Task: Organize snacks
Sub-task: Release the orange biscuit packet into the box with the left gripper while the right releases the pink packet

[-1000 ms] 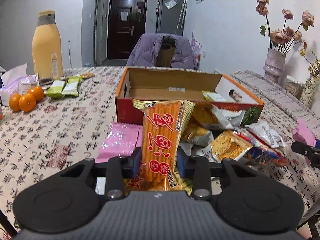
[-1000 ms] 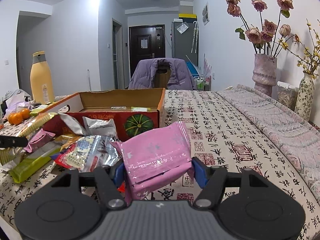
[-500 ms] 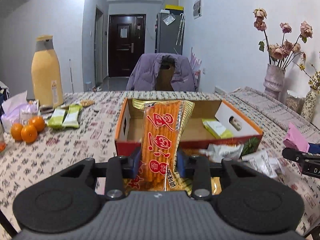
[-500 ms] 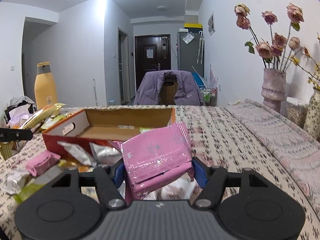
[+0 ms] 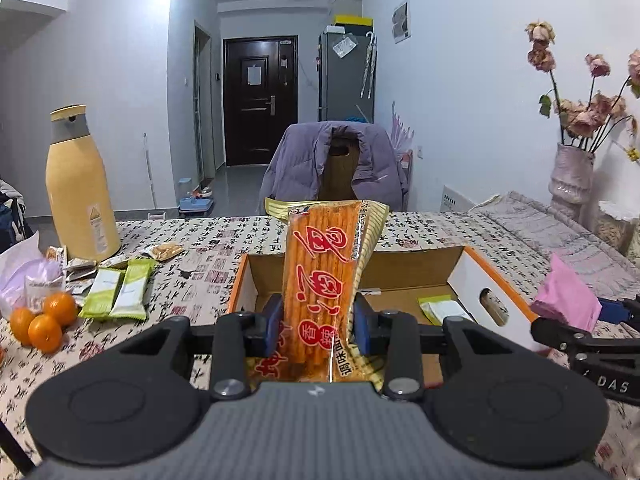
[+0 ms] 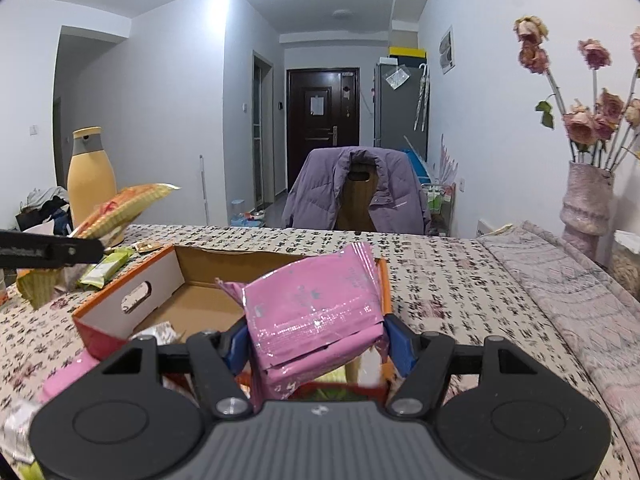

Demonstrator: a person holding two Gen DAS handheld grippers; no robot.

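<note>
My left gripper (image 5: 317, 326) is shut on a long orange snack packet (image 5: 320, 280) with red characters, held upright above the near edge of the open cardboard box (image 5: 400, 268). A green-and-white snack (image 5: 440, 310) lies inside the box. My right gripper (image 6: 316, 344) is shut on a pink foil packet (image 6: 316, 312), held over the box's near right corner (image 6: 120, 300). In the left wrist view the right gripper (image 5: 580, 320) and its pink packet (image 5: 568, 298) show at the right edge. The orange packet (image 6: 120, 208) shows at the left of the right wrist view.
A yellow bottle (image 5: 80, 188), green wafer packs (image 5: 116, 288) and oranges (image 5: 44, 320) stand left on the patterned tablecloth. Loose snack wrappers (image 6: 156, 332) lie before the box. A vase of dried roses (image 6: 586, 200) stands at the right. A chair with a purple jacket (image 5: 336, 164) is behind the table.
Both grippers have risen and moved forward with their packets. The box now sits lower and closer in both views, and the loose pile in front of it has dropped out of the left wrist view.
</note>
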